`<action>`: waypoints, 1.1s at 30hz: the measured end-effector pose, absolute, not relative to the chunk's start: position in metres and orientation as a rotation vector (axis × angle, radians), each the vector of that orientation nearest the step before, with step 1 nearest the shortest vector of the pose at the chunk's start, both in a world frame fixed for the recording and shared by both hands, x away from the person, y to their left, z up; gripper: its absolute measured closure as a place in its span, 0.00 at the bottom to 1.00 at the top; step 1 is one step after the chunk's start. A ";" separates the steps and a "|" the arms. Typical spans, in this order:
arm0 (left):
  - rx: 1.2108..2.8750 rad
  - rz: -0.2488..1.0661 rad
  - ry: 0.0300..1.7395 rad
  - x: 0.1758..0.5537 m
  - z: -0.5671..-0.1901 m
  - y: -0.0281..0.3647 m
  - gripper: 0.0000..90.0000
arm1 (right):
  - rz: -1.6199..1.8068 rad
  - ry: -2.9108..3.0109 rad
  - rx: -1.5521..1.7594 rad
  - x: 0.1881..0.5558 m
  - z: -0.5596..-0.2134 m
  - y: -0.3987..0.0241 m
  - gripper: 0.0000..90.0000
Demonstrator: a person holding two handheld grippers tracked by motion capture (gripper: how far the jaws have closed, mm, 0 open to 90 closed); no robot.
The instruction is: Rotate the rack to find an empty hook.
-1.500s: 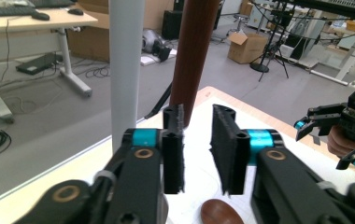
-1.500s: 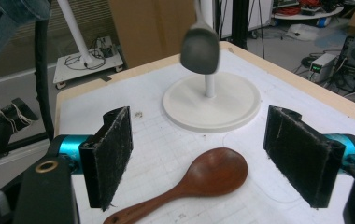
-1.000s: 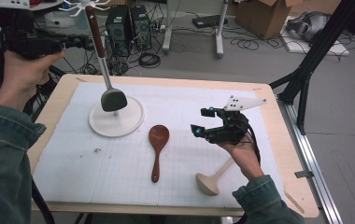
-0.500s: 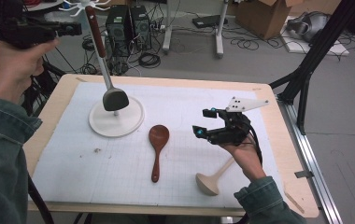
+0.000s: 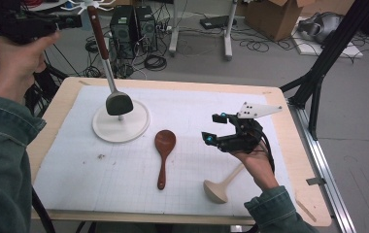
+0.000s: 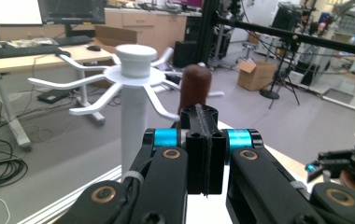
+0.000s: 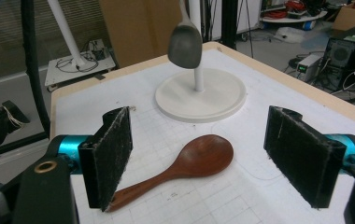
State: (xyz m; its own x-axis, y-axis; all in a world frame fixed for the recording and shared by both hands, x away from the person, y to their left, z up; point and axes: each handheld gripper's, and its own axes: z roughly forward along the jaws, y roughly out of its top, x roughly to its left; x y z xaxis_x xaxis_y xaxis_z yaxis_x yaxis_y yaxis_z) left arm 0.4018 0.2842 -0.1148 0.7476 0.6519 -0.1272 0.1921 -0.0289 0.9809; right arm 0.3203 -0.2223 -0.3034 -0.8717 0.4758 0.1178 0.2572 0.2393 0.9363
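My left gripper (image 6: pixel 203 140) is pressed together near the ladle (image 5: pixel 118 103) handle's top, contact hidden. My right gripper (image 7: pixel 210 161) is spread above the wooden spoon (image 7: pixel 185 163).

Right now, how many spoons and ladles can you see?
3: a grey ladle hanging above the white stand's base, a brown wooden spoon mid-mat, and a pale wooden ladle near the front edge.

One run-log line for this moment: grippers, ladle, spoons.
left gripper: shut, empty | ladle: hanging on rack | right gripper: open over brown spoon | pale spoon: on mat
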 end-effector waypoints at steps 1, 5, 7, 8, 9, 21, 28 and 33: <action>1.588 0.424 0.705 0.403 -0.115 0.285 1.00 | 1.690 2.316 0.699 0.320 -0.303 -0.223 0.25; 1.581 0.429 0.728 0.407 -0.117 0.288 1.00 | 1.696 2.310 0.695 0.319 -0.304 -0.223 0.25; 1.573 0.430 0.736 0.409 -0.117 0.291 1.00 | 1.694 2.309 0.694 0.320 -0.304 -0.223 0.25; 1.566 0.427 0.741 0.411 -0.117 0.291 1.00 | 1.694 2.310 0.692 0.320 -0.304 -0.223 0.25; 1.568 0.430 0.745 0.412 -0.117 0.293 1.00 | 1.694 2.309 0.697 0.320 -0.304 -0.224 0.25; 1.589 0.454 0.752 0.411 -0.112 0.304 1.00 | 1.690 2.307 0.718 0.327 -0.306 -0.227 0.25; 1.619 0.419 0.671 0.386 -0.112 0.297 1.00 | 1.680 2.299 0.728 0.325 -0.305 -0.228 0.25; 1.618 0.411 0.635 0.374 -0.109 0.284 1.00 | 1.667 2.289 0.729 0.326 -0.305 -0.229 0.25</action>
State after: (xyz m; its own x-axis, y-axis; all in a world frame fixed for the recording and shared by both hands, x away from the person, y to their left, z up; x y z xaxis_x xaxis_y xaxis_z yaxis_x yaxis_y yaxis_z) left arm 0.3738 0.2841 -0.1088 0.7824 0.6156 -0.0938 0.1657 -0.0606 0.9843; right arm 0.3255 -0.2286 -0.3048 -0.8535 0.5088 0.1123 0.2630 0.2345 0.9359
